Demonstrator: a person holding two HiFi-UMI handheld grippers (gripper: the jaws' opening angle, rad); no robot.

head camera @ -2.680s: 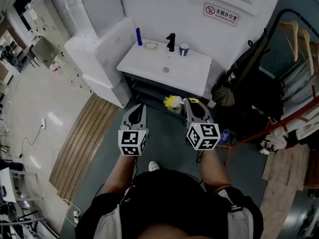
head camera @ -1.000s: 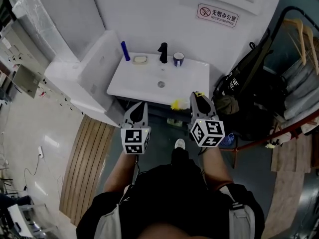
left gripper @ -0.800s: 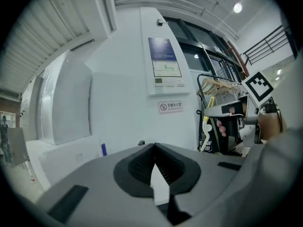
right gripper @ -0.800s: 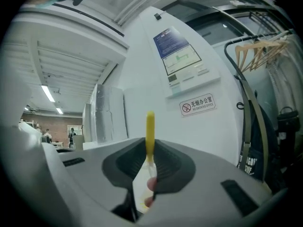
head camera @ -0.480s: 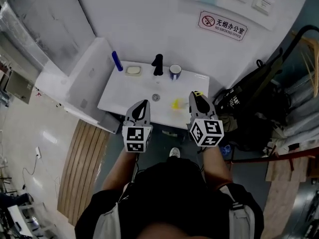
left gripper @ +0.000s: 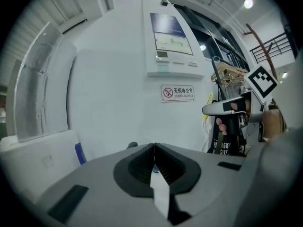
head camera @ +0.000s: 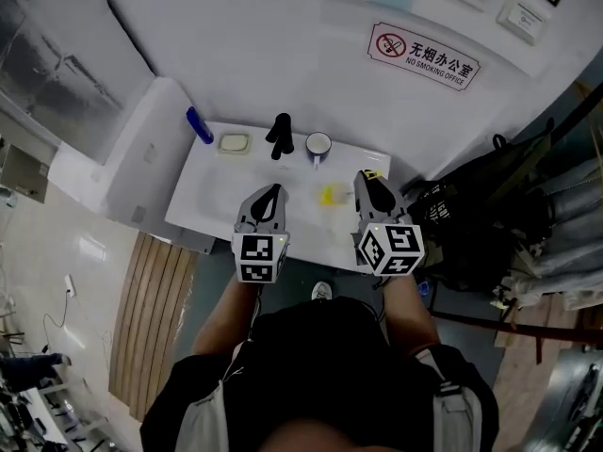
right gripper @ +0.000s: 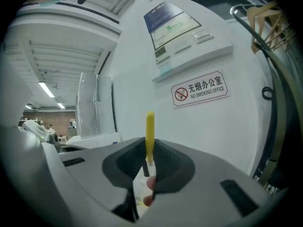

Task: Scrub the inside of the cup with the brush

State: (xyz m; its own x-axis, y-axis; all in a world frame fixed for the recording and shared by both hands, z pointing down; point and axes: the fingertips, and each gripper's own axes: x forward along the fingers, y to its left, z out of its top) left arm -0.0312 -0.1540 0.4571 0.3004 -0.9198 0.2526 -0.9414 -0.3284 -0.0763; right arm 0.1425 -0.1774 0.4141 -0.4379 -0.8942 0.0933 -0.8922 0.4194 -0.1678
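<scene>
A white cup with a blue rim (head camera: 318, 145) stands at the back of the white sink top (head camera: 217, 205), just right of the black faucet (head camera: 281, 136). My right gripper (head camera: 369, 185) hovers over the sink's front right and is shut on a yellow brush (head camera: 332, 194), whose bristle end sticks out to the left. In the right gripper view the brush's yellow handle (right gripper: 150, 131) rises between the closed jaws of the right gripper (right gripper: 147, 161). My left gripper (head camera: 268, 196) hangs over the sink's front, shut and holding nothing; in its own view the left gripper (left gripper: 154, 148) has its jaws meeting.
A soap dish (head camera: 233, 143) and a blue bottle (head camera: 199, 125) sit at the sink's back left. A white cabinet (head camera: 141, 168) adjoins on the left. A no-smoking sign (head camera: 423, 57) hangs on the wall. Dark bags (head camera: 471, 224) stand to the right.
The person has walked up to the sink. Both grippers, earlier over the floor in front of it, now hang above its front part. The brush stays in the right gripper.
</scene>
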